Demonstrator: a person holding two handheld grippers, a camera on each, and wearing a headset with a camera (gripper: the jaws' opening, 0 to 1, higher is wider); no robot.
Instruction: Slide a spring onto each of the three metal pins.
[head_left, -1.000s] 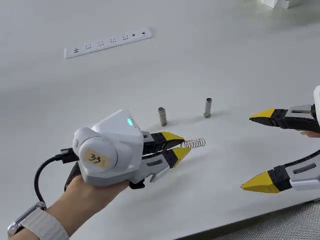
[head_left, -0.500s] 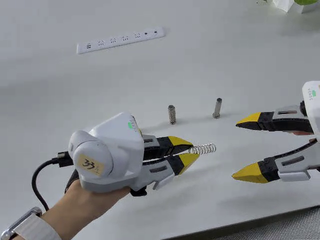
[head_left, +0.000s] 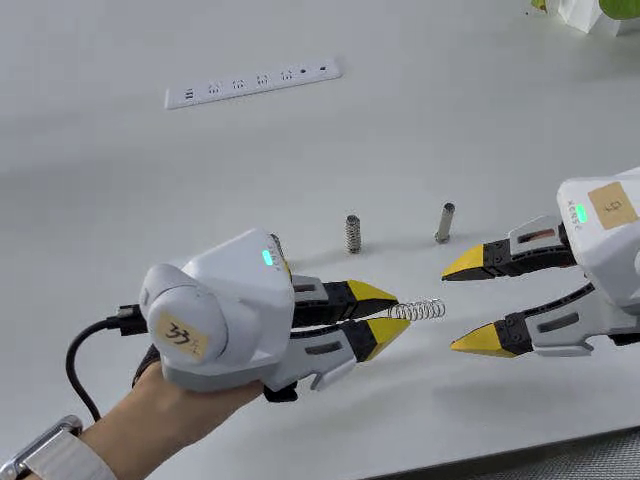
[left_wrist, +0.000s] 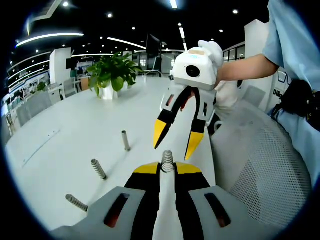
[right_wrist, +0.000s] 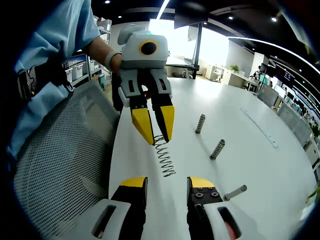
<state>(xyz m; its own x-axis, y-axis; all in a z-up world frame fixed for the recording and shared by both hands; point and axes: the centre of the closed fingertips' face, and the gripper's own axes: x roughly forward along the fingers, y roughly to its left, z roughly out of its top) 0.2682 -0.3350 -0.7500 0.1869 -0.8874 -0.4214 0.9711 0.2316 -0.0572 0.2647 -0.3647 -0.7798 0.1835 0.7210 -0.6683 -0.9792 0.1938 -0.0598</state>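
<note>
Spring (head_left: 418, 310): pinched in left gripper (head_left: 388, 311) fingers, long axis pointing right; right gripper (head_left: 451, 311), fingers wide, just beyond its free end.

Head view: from above the white surface (head_left: 450, 100), looking down and forward, close over both grippers. Left gripper view: low, facing along its jaws toward the right gripper (left_wrist: 175, 147). Right gripper view: facing back at the left gripper (right_wrist: 158, 139). All three share the spring (head_left: 417, 310) and the bare pin (head_left: 445, 222).
</note>
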